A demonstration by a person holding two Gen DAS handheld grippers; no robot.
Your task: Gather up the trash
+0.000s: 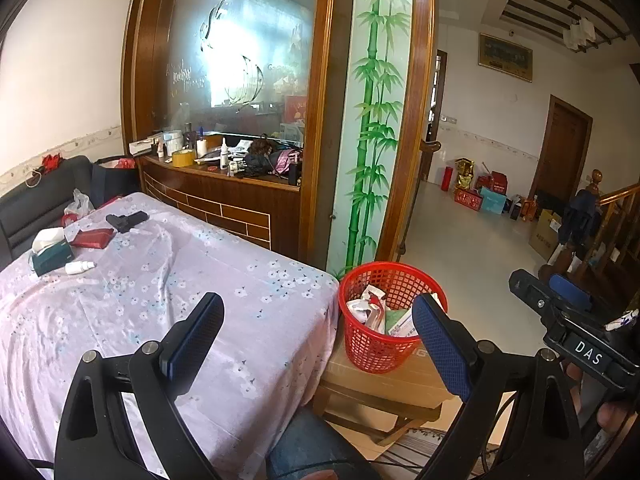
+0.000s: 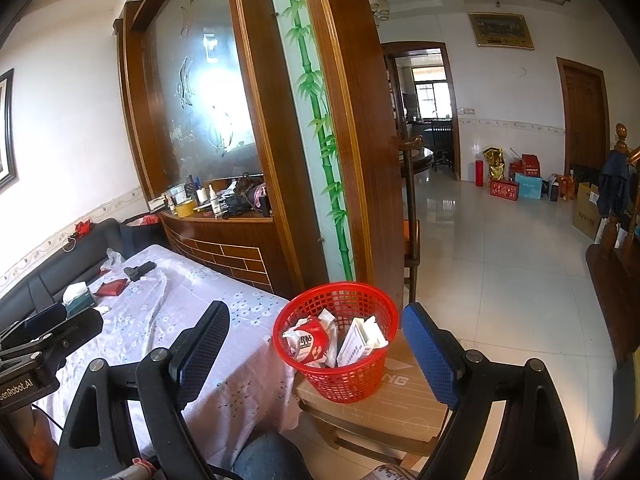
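Observation:
A red mesh basket stands on a cardboard box on a wooden stool right of the table. It holds several crumpled wrappers and small cartons. My left gripper is open and empty above the table's near right part. My right gripper is open and empty, its fingers either side of the basket in its view. The right gripper's body shows at the right of the left wrist view. On the table lie a tissue box, a small white bottle, a red packet and a black object.
The table has a pale floral cloth. A black sofa stands behind it. A wooden partition with a cluttered shelf is at the back. Tiled floor opens to the right, with boxes along the far wall. My knee is below.

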